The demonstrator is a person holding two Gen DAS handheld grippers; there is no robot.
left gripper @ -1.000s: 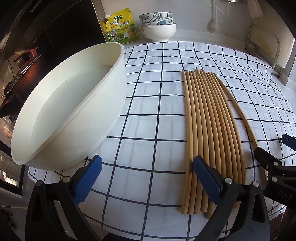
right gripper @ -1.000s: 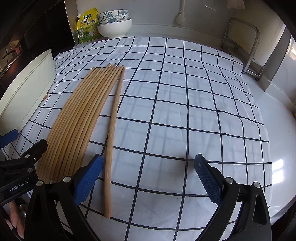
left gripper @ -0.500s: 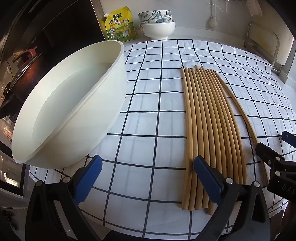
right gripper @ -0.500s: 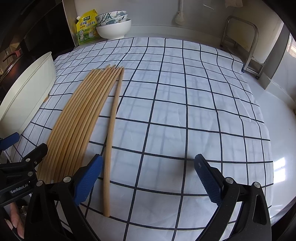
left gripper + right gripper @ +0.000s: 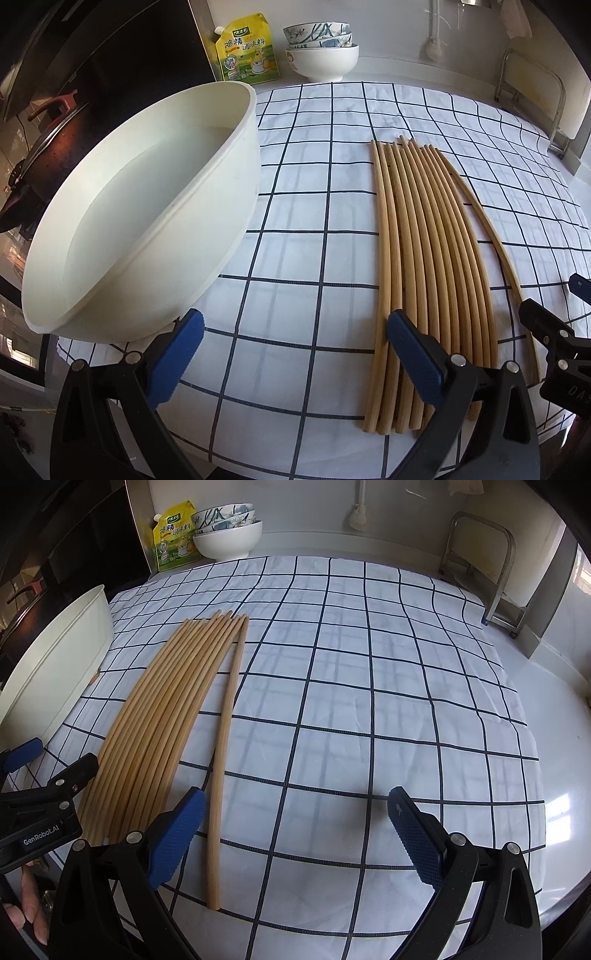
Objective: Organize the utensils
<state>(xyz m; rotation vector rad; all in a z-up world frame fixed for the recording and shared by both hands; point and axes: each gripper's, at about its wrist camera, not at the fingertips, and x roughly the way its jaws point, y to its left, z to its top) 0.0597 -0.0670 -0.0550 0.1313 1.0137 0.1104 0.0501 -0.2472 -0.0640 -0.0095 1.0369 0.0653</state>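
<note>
A row of pale wooden chopsticks (image 5: pixel 424 258) lay side by side on the white cloth with dark blue grid lines (image 5: pixel 306 206) covering the counter, between the large white plastic basin (image 5: pixel 140 206) and one single wooden chopstick (image 5: pixel 225 746) lying just apart on their right. The left hand-held gripper (image 5: pixel 295 354) hung wide open with nothing between its blue pads, its right pad over the near ends of the row. The right hand-held gripper (image 5: pixel 295 830) was equally wide open and held nothing, its left pad (image 5: pixel 177 834) just beside the single chopstick. Stacked ceramic bowls (image 5: pixel 229 535) and a yellow seasoning pouch (image 5: pixel 173 535) stood at the back wall.
</note>
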